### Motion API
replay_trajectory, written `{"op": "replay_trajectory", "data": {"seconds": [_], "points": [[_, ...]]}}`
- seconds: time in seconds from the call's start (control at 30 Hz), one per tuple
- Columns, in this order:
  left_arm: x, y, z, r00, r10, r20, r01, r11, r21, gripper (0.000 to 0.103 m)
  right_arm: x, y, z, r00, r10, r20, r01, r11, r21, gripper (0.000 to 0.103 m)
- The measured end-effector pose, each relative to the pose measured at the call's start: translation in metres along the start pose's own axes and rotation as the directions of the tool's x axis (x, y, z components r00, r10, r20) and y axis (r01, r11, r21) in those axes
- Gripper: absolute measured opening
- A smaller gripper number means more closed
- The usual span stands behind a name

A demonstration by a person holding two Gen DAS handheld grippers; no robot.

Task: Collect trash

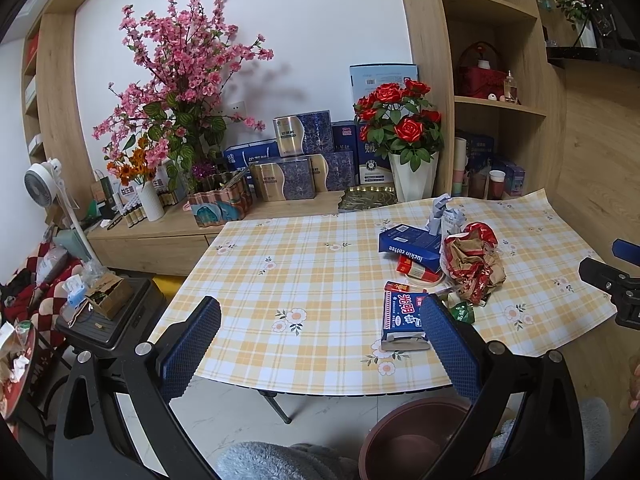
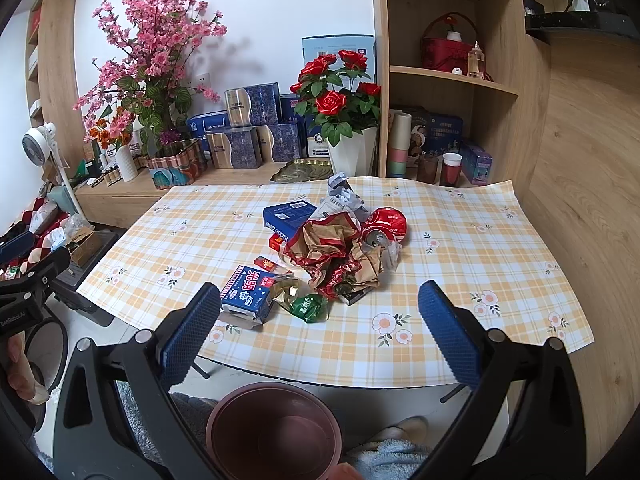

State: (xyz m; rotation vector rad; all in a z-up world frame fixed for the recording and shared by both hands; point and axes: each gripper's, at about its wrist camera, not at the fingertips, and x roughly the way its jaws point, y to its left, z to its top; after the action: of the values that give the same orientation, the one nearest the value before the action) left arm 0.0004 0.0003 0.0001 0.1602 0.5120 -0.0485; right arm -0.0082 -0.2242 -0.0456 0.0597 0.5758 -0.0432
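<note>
A heap of trash lies on the yellow plaid tablecloth point(image 2: 460, 264): crumpled red-and-brown wrapping paper point(image 2: 332, 252) point(image 1: 472, 260), a crushed red can point(image 2: 386, 226), a blue coffee box point(image 2: 286, 216) point(image 1: 412, 242), a blue-and-white milk carton point(image 2: 248, 294) point(image 1: 402, 316), a green wrapper point(image 2: 308, 306) and crumpled white paper point(image 2: 340, 192). A brown bin point(image 2: 276, 432) point(image 1: 412, 440) stands on the floor below the table's near edge. My left gripper point(image 1: 320, 344) is open near the front edge, left of the carton. My right gripper point(image 2: 320, 332) is open in front of the heap, holding nothing.
Behind the table a low wooden cabinet point(image 1: 160, 236) holds pink blossoms point(image 1: 180, 80), red roses in a white pot point(image 2: 340, 112) and blue gift boxes point(image 2: 248, 136). Shelves point(image 2: 448, 76) stand at the right, a white fan point(image 1: 44, 184) and clutter at the left.
</note>
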Motion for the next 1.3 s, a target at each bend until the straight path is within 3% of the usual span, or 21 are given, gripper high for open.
{"op": "replay_trajectory", "data": {"seconds": [1.3], "points": [[0.011, -0.017, -0.007, 1.0, -0.021, 0.021, 0.022, 1.0, -0.011, 0.098, -0.001, -0.01, -0.001, 1.0, -0.013, -0.006, 0.013, 1.0, -0.002, 0.097]]}}
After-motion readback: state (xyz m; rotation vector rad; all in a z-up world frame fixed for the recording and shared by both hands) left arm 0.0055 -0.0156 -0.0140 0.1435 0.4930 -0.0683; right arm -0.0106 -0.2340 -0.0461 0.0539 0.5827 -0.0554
